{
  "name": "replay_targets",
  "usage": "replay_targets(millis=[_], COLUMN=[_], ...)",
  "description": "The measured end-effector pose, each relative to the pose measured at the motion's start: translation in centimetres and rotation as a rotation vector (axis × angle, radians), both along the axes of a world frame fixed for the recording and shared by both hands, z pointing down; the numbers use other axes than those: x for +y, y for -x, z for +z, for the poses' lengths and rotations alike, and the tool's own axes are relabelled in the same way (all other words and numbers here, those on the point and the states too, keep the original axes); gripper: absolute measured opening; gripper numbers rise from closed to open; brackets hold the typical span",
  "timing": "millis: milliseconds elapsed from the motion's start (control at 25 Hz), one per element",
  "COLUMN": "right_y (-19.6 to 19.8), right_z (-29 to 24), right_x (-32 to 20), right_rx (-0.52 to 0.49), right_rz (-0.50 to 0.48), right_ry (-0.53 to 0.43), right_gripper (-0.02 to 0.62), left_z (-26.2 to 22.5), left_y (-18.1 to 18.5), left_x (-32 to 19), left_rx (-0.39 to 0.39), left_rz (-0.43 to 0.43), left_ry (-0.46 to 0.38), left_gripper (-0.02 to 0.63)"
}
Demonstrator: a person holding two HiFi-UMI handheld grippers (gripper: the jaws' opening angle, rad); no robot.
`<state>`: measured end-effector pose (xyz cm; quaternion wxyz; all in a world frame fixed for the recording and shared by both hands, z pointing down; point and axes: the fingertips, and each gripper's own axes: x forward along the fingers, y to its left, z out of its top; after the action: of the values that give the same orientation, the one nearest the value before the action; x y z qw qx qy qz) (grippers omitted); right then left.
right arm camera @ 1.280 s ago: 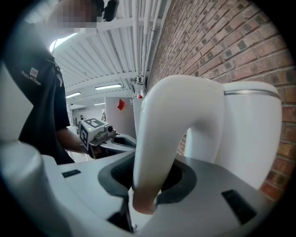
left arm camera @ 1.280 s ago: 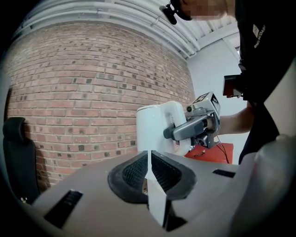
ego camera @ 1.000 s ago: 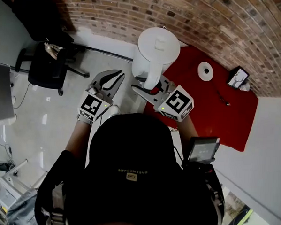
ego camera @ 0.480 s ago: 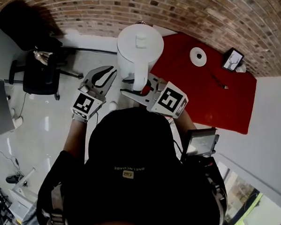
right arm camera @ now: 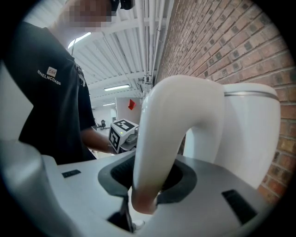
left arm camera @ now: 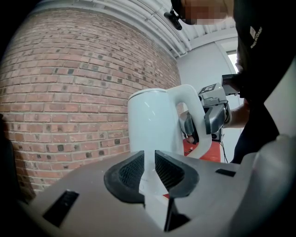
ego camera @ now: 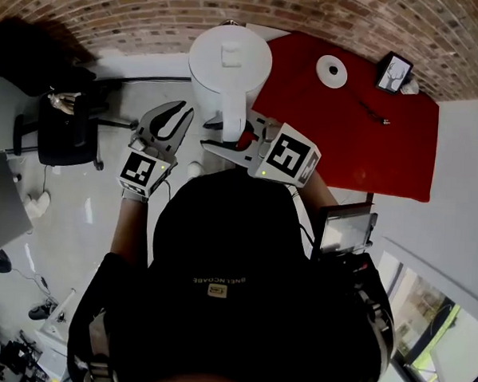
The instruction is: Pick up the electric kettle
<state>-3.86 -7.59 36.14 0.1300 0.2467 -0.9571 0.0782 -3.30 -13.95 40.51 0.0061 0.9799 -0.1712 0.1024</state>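
Kettle held before a brick wall point(ego camera: 112, 12)
The right gripper point(ego camera: 230, 138) pinches the white electric kettle point(ego camera: 228, 70) by its handle at the red tabletop's point(ego camera: 363, 113) edge; the left gripper point(ego camera: 173, 115), jaws slightly parted and empty, hangs beside it over pale floor point(ego camera: 78, 218).

Lab/wkshop: brick wall point(left arm camera: 69, 92), ceiling pipes point(right arm camera: 150, 28)

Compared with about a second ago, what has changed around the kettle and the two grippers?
The left gripper and the electric kettle have drawn closer together; its jaws, empty, stand slightly further apart. Unchanged: the right gripper stays clamped on the handle, and the kettle is upright.
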Motion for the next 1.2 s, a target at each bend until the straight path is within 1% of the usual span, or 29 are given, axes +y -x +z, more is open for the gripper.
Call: replay_targets(millis=[240,440,840,1080,1200], right_y=[-1.1,-1.8,-2.1,-2.1,-2.2], right_z=[0.3,0.7,1.1,1.3,1.2], right_x=[-0.2,-0.6,-1.1,-1.1,-1.3], right_rx=[0.015,0.017,0.009,0.032,0.018], right_rz=[0.033,0.045,0.064,0.059,0.068], right_ry=[-0.004,0.000,0.002,-0.006,0.001], right_gripper=[0.112,0.112,0.114,0.114,0.114], left_z=[0.3,0.5,0.6,0.6,0.6], left_y=[-1.0,-1.5,-1.6,-1.8,-1.7], left_x=[0.1,-0.1,-0.5,-0.4,-0.5], left_rx=[-0.008,-0.007,-0.011,-0.014,-0.014], left_rz=[0.019,0.018,0.018,0.020,0.022], left_ry=[0.005,0.011,0.017,0.014,0.005], left_gripper=[0.064,0.064,0.064,0.064,0.064])
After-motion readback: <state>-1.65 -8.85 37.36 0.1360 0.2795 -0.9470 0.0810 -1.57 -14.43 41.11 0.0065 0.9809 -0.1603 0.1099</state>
